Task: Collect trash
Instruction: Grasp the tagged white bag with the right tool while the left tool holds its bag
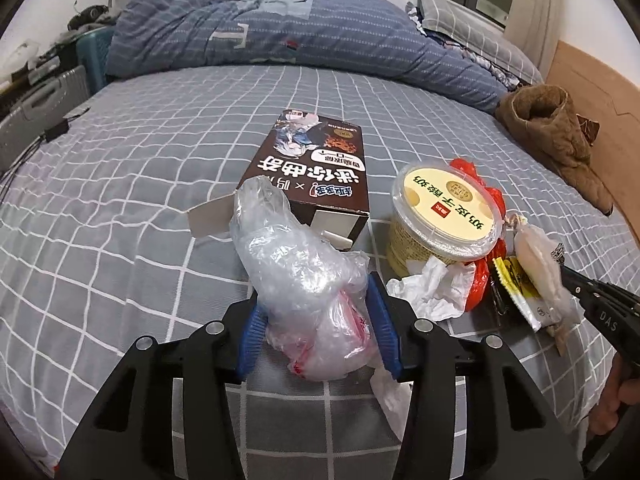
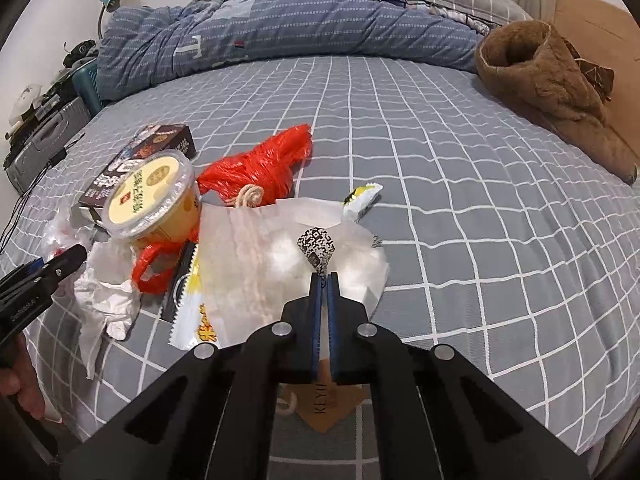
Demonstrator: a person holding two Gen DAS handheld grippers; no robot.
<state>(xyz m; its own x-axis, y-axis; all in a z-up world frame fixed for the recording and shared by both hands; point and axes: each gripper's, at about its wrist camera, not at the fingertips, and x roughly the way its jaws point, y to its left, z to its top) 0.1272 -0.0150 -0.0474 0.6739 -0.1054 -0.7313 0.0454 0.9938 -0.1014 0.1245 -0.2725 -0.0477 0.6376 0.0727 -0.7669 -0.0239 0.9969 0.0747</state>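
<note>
Trash in a loose heap on grey, white-gridded bedsheet (image 1: 120, 200). Left gripper (image 1: 316, 320), blue ribbed pads, clenched on crinkled clear plastic bag (image 1: 288, 264), puffy and translucent, pink print at its lower end. Right gripper (image 2: 325, 280) pinched tight on QR-printed tag (image 2: 316, 246) of white drawstring pouch (image 2: 276, 256), soft and semi-sheer, twisted cream cord down its side. Just beside: one crumpled white tissue (image 1: 436, 288); one glossy red plastic bag (image 2: 260, 168), knotted and wrinkled; two yellow-and-white snack wrappers, one with zigzag edge (image 2: 192, 304) partly under the pouch, one small and folded (image 2: 362, 198) lying just past it. One round tub (image 1: 444, 216), clear ribbed plastic with flat pale-yellow lid, resting against the red bag. One long dark-brown cardboard box (image 1: 316, 172), rectangular, printed with white characters, end flap open. Farther back, one rumpled blue striped quilt (image 1: 280, 36) and one fuzzy brown garment (image 2: 552, 84), both well apart from the heap.
</note>
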